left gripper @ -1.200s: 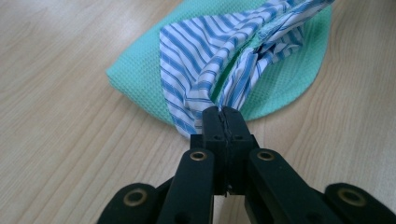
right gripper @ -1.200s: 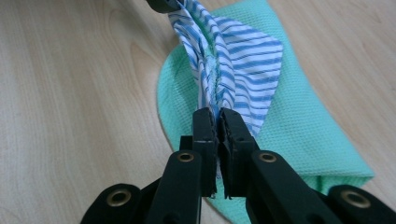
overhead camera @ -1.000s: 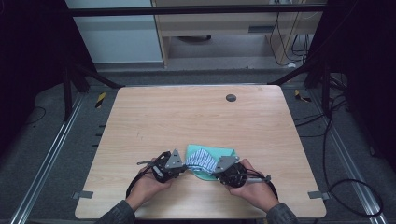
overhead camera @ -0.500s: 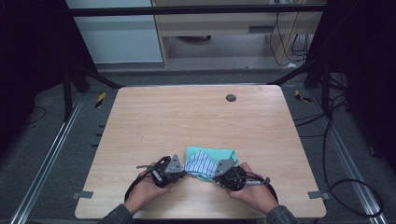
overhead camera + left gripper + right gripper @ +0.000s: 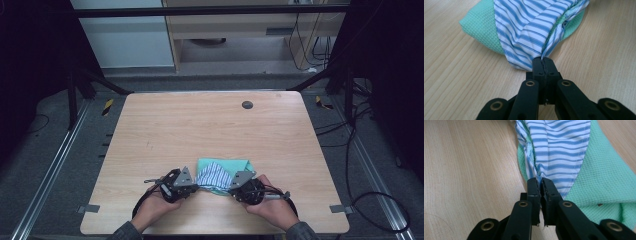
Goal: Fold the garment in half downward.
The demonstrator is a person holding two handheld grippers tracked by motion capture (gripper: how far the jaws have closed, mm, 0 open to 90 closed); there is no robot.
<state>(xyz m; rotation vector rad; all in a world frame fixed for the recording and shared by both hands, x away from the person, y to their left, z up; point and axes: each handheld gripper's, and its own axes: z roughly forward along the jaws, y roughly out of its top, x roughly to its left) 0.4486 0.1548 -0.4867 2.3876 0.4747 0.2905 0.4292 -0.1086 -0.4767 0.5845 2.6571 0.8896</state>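
A blue-and-white striped cloth (image 5: 214,175) lies bunched on top of a mint-green waffle cloth (image 5: 235,164) near the table's front edge. My left gripper (image 5: 192,184) holds the striped cloth's left end. In the left gripper view the jaws (image 5: 543,60) are pressed tight on a pinched fold of striped fabric (image 5: 529,27), with green cloth (image 5: 479,27) beneath it. My right gripper (image 5: 234,186) pinches the right end. Its jaws (image 5: 539,180) have just been opening a little, a thin slit shows between them, and striped fabric (image 5: 559,147) still sits in the tips over the green cloth (image 5: 599,177).
The wooden table (image 5: 210,125) has a dark round grommet (image 5: 247,105) at the back. Dark frame posts stand at both back corners, and cables lie on the floor at the right.
Both grippers and the bunched cloths have shifted slightly toward the table's near edge. The striped cloth stays pinched at both ends.
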